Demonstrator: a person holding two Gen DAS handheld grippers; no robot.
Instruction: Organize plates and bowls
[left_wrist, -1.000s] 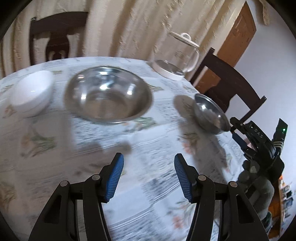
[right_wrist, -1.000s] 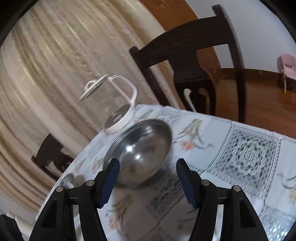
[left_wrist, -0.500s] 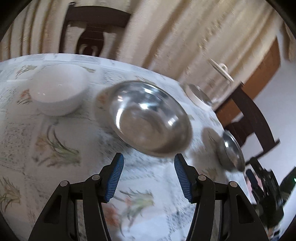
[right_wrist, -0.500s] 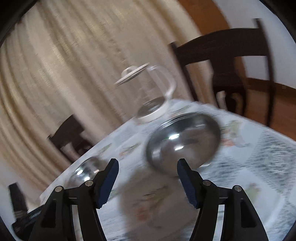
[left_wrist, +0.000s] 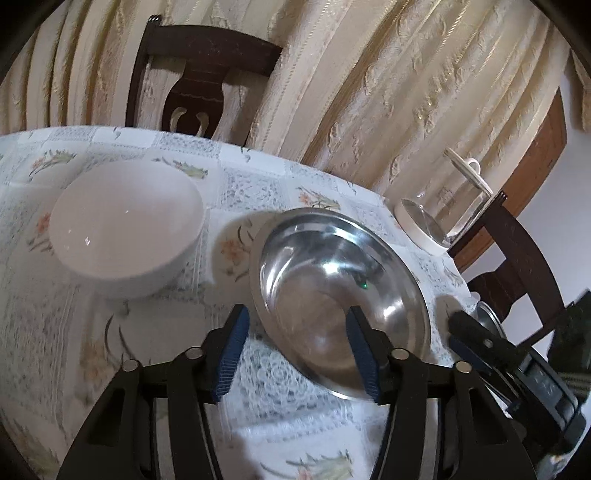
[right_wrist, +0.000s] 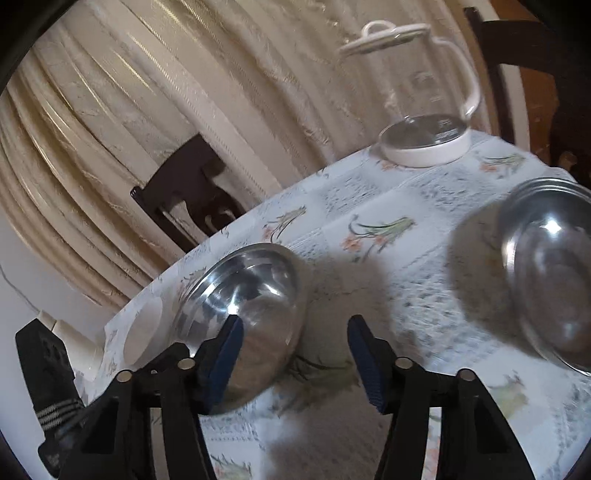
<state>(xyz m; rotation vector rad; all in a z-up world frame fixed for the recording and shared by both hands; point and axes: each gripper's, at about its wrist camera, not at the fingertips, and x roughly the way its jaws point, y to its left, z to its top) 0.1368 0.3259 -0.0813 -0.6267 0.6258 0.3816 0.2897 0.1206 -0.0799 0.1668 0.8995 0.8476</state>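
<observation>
Left gripper (left_wrist: 295, 343) jaws spread and empty, straddling the near rim of the large steel bowl (left_wrist: 332, 284) at 12 o'clock, likely lining up a rim pinch. White ceramic bowl (left_wrist: 125, 225) sits on the table (left_wrist: 258, 417) at 10 o'clock, apart from the steel one. Right gripper (right_wrist: 293, 350) jaws also released, nothing held; small steel bowl (right_wrist: 550, 273) at 2 o'clock, probably its pick for nesting. Glass kettle (right_wrist: 424, 110) stands clear at 1 o'clock.
</observation>
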